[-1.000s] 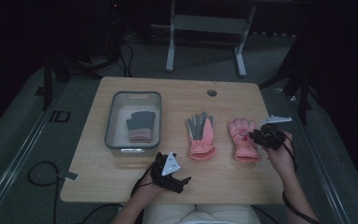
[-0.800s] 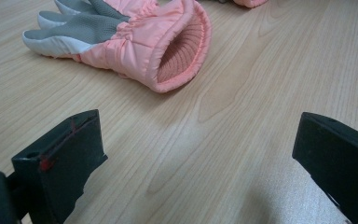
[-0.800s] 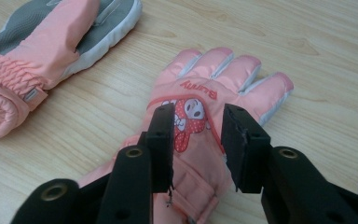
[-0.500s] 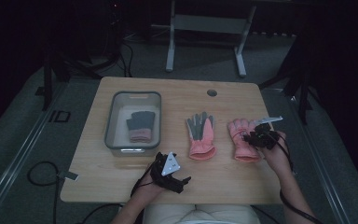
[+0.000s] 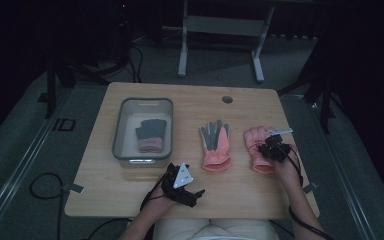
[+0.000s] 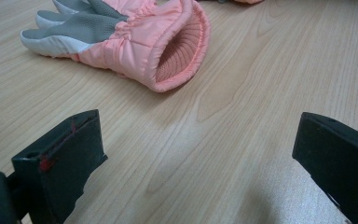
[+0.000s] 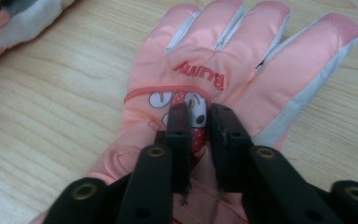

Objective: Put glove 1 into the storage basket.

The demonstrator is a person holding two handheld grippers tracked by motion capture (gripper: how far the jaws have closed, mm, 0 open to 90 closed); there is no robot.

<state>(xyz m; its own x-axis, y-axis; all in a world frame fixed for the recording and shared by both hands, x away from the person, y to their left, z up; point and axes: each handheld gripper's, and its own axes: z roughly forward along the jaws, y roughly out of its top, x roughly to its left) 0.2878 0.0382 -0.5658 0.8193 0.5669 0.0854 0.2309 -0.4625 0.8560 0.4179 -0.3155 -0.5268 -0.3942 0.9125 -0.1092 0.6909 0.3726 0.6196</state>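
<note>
A wooden table (image 5: 130,200) is seen from the high view, bearing a clear bin (image 5: 142,102) at its left with one small grey-and-pink glove (image 5: 151,135) inside. Two larger pink gloves lie on the bare wood: a palm-up glove (image 5: 216,145) at centre and a back-up glove (image 7: 214,79) to the right of it, with a gap of bare wood between them. The right gripper (image 7: 198,114) is set on the back of the latter, just below the cartoon patch; its jaws have just been closing and now stand narrow, pinching a fold of the padded fabric. The left gripper (image 6: 196,154) is held wide, nothing between its jaws, near the centre glove's open cuff. The glove is judged light, soft and quilted, with a somewhat slick shell; a shallow pinch may slip, so a deeper fold or the ribbed cuff is judged the safer hold.
</note>
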